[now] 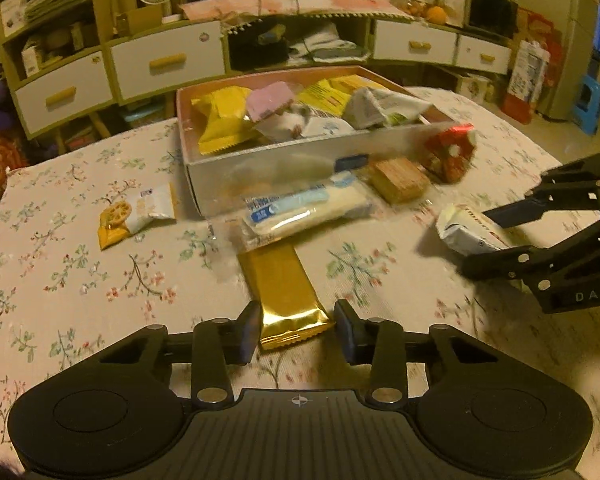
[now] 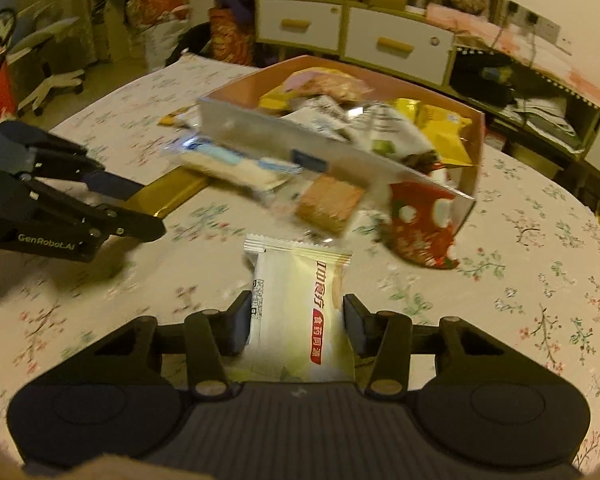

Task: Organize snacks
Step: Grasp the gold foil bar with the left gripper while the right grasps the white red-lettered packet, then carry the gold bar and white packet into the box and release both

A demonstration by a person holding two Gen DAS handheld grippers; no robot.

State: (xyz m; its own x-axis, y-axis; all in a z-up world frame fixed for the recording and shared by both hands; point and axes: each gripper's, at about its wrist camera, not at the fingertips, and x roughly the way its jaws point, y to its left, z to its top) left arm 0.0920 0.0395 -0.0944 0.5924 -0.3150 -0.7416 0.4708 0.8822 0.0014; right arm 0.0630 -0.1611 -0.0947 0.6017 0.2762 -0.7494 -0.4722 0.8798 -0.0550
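A cardboard box (image 1: 260, 168) full of snack packets stands mid-table; it also shows in the right wrist view (image 2: 300, 136). My left gripper (image 1: 296, 330) has its pads on both sides of a gold packet (image 1: 284, 284) that lies on the cloth. My right gripper (image 2: 296, 322) is shut on a white packet with red print (image 2: 300, 304); it shows at the right of the left wrist view (image 1: 466, 232). In front of the box lie a clear-wrapped white and blue packet (image 1: 300, 208), a brown wafer block (image 1: 400, 180) and a red packet (image 1: 448, 152).
A yellow and white cracker packet (image 1: 134, 212) lies on the floral tablecloth (image 1: 80, 280) left of the box. Behind the table stand cabinets with white drawers (image 1: 160, 64), a fan and shelves. The table edge curves away at the right.
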